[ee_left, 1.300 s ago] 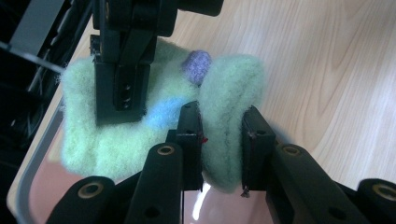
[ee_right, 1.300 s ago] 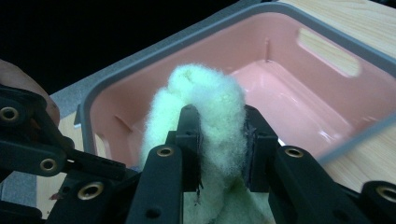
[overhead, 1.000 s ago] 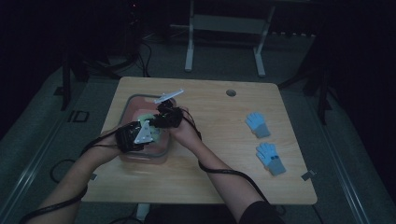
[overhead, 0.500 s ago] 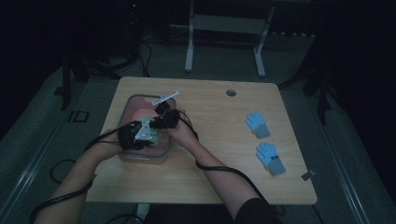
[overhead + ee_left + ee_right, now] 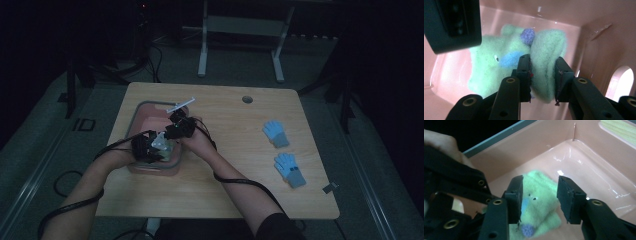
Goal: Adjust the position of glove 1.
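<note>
two tools down inside the pink plastic tub (image 5: 134, 131) on the wooden surface (image 5: 235, 190).
left tool (image 5: 543, 75) pinching a fold of the fluffy pale-green cloth (image 5: 489, 67) at tub bottom; right tool (image 5: 539, 195) just spreading, hovering over it, pressing nothing.

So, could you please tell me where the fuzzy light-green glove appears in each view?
High view: hidden inside the pink plastic tub, under both hand-held grippers.
Left gripper view: fuzzy light-green glove centre, a fold clamped between the jaws.
Right gripper view: lower centre, beyond open jaws.
Shared landmark: the tub.
</note>
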`<state>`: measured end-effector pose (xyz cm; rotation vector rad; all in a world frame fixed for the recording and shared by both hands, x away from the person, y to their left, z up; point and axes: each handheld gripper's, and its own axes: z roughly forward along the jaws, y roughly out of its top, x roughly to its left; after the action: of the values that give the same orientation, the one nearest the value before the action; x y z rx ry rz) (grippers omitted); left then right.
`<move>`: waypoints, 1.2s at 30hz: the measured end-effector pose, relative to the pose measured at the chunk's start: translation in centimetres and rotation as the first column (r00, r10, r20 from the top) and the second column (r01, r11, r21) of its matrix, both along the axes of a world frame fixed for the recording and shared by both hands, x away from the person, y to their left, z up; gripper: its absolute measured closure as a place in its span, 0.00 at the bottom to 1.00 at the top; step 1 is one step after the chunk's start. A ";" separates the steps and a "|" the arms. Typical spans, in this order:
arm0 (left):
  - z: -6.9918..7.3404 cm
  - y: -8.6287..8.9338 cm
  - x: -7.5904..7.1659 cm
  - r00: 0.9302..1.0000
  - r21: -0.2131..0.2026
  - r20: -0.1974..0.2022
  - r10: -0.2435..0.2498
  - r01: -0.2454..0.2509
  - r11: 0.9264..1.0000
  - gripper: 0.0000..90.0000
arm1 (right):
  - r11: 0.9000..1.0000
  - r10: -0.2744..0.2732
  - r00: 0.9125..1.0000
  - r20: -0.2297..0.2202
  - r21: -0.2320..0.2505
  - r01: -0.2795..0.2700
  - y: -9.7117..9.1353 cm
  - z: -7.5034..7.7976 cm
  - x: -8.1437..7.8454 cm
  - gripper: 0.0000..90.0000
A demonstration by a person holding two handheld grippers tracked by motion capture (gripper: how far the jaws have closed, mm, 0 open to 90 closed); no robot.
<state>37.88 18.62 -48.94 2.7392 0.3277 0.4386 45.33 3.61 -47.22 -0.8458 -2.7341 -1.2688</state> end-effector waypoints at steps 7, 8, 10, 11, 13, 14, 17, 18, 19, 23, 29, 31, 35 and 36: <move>1.2 0.1 0.1 0.993 -0.066 0.036 0.114 -0.111 0.992 0.43 | 1.000 0.010 1.000 0.019 0.026 -0.010 -1.7 0.8 -0.5 0.50; 1.5 0.2 0.1 0.989 -0.073 0.043 0.139 -0.135 0.988 0.39 | 0.999 0.010 1.000 0.020 0.032 -0.010 -1.9 0.9 -0.6 0.47; 2.0 0.2 0.2 0.984 -0.099 0.034 0.177 -0.173 0.980 0.28 | 0.999 0.009 1.000 0.021 0.049 -0.010 -2.5 1.3 -0.7 0.44; 2.4 0.2 0.1 0.981 -0.113 0.033 0.193 -0.188 0.976 0.24 | 0.998 0.009 1.000 0.024 0.060 -0.010 -2.9 1.5 -0.8 0.42; 3.1 0.2 0.0 0.976 -0.150 0.040 0.214 -0.206 0.967 0.19 | 0.997 0.004 0.999 0.032 0.076 -0.006 -3.8 2.1 -1.0 0.40; 3.4 0.1 0.0 0.974 -0.154 0.046 0.222 -0.213 0.965 0.18 | 0.996 0.004 0.999 0.032 0.085 -0.007 -4.2 2.3 -1.0 0.38; 4.1 0.0 -0.2 0.965 -0.195 0.046 0.259 -0.246 0.950 0.15 | 0.995 0.004 0.999 0.035 0.100 -0.007 -5.4 2.8 -1.2 0.33; 4.3 0.0 -0.1 0.963 -0.206 0.041 0.265 -0.252 0.946 0.13 | 0.995 0.005 0.999 0.037 0.099 -0.008 -5.9 3.0 -1.3 0.31; 4.5 0.0 -0.2 0.962 -0.222 0.039 0.271 -0.256 0.941 0.12 | 0.995 0.012 0.999 0.044 0.100 -0.016 -6.2 3.0 -1.4 0.29; 5.2 -0.8 -0.3 0.953 -0.297 0.054 0.298 -0.270 0.916 0.10 | 0.993 0.016 0.998 0.062 0.116 -0.023 -7.8 3.3 -1.7 0.24; 6.0 -3.1 -0.7 0.954 -0.388 0.067 0.293 -0.245 0.888 0.09 | 0.994 0.002 0.996 0.090 0.108 -0.012 -10.2 3.6 -2.0 0.23; 6.1 -3.9 -0.8 0.957 -0.410 0.061 0.283 -0.235 0.882 0.09 | 0.994 -0.004 0.996 0.093 0.106 -0.005 -11.0 3.6 -2.1 0.23; 6.1 -5.6 -1.0 0.964 -0.441 0.053 0.260 -0.211 0.872 0.09 | 0.994 -0.024 0.995 0.100 0.110 0.013 -12.6 3.5 -2.1 0.23; 6.0 -5.9 -1.0 0.966 -0.439 0.050 0.253 -0.207 0.874 0.09 | 0.993 -0.034 0.994 0.103 0.113 0.022 -13.2 3.4 -2.2 0.23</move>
<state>36.87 12.70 -42.95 2.2429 0.6457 0.5029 43.13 -9.57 -43.85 -0.8334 -2.7064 -1.4976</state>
